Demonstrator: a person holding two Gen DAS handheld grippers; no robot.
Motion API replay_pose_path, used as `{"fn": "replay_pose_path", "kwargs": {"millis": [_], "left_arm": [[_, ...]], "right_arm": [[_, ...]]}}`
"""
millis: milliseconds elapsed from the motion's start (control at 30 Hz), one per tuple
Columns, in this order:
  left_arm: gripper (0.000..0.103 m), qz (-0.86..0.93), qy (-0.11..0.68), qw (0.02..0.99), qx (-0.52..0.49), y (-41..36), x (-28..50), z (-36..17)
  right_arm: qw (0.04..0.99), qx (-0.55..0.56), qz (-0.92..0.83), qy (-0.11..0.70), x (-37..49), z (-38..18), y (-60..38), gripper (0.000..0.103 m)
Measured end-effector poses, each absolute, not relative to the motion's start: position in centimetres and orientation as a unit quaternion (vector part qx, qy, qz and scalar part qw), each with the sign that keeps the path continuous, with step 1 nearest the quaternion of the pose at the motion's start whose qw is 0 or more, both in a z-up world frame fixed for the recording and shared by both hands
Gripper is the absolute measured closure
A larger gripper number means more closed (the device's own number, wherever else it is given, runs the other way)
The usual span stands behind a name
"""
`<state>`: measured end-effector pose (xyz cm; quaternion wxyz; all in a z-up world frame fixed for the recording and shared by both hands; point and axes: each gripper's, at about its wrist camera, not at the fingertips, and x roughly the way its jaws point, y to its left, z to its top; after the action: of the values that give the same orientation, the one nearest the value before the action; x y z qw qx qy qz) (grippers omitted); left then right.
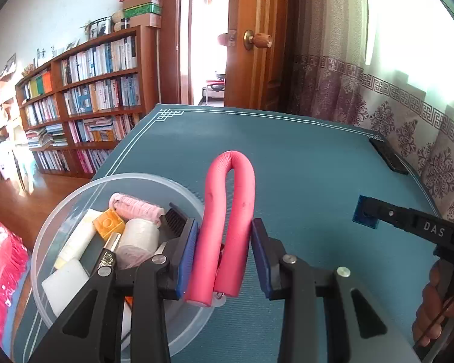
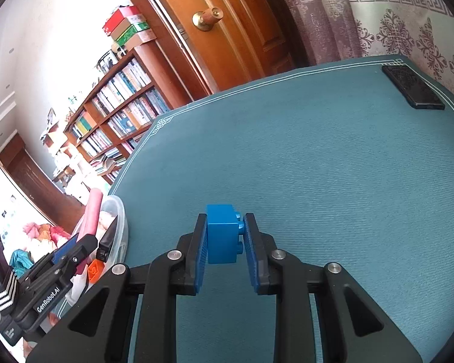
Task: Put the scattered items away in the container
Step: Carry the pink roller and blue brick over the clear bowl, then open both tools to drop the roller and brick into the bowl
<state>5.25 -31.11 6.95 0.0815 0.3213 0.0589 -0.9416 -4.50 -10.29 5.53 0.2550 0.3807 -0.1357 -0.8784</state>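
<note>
Left gripper [image 1: 224,251] clamps folded pink foam roller [image 1: 227,227] over container [image 1: 45,242] rim, ready for drop. Right gripper [image 2: 224,242] pinches blue brick [image 2: 222,236] above mat [image 2: 317,166], jaws narrow.

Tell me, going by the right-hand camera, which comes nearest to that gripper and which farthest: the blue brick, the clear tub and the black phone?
From the right gripper, nearest first:
1. Blue brick, right between its fingers.
2. Clear tub, off to the left at the edge of the green mat.
3. Black phone, at the mat's far right corner.
</note>
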Motion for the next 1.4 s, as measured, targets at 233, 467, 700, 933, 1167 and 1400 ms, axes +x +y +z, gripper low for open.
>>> {"fn": "replay_pose_path", "kwargs": {"millis": [233, 467, 700, 933, 1167, 1400], "left_arm": [[0.063, -0.938, 0.089, 0.118, 0.312, -35.3, 6.8, 7.1], [0.063, -0.932, 0.110, 0.152, 0.310, -39.4, 8.0, 6.7], [0.063, -0.924, 0.136, 0.163, 0.318, -42.4, 8.2, 5.8], [0.063, -0.921, 0.140, 0.161, 0.325, -43.4, 8.1, 5.4], [0.063, -0.919, 0.149, 0.153, 0.331, -43.7, 8.0, 4.9], [0.063, -0.919, 0.151, 0.151, 0.333, -43.8, 8.0, 4.9]], "right_arm": [[0.284, 0.382, -0.868, -0.141, -3.5, 6.4, -12.6, 0.078], [0.318, 0.390, -0.855, -0.126, -2.6, 6.9, -16.4, 0.078], [0.356, 0.390, -0.842, -0.111, -1.5, 7.5, -20.6, 0.078], [0.390, 0.399, -0.825, -0.094, 0.1, 6.9, -24.5, 0.078], [0.407, 0.387, -0.826, -0.042, 2.3, 6.2, -27.5, 0.078], [0.402, 0.369, -0.838, 0.006, 3.5, 5.1, -29.3, 0.078]]}}
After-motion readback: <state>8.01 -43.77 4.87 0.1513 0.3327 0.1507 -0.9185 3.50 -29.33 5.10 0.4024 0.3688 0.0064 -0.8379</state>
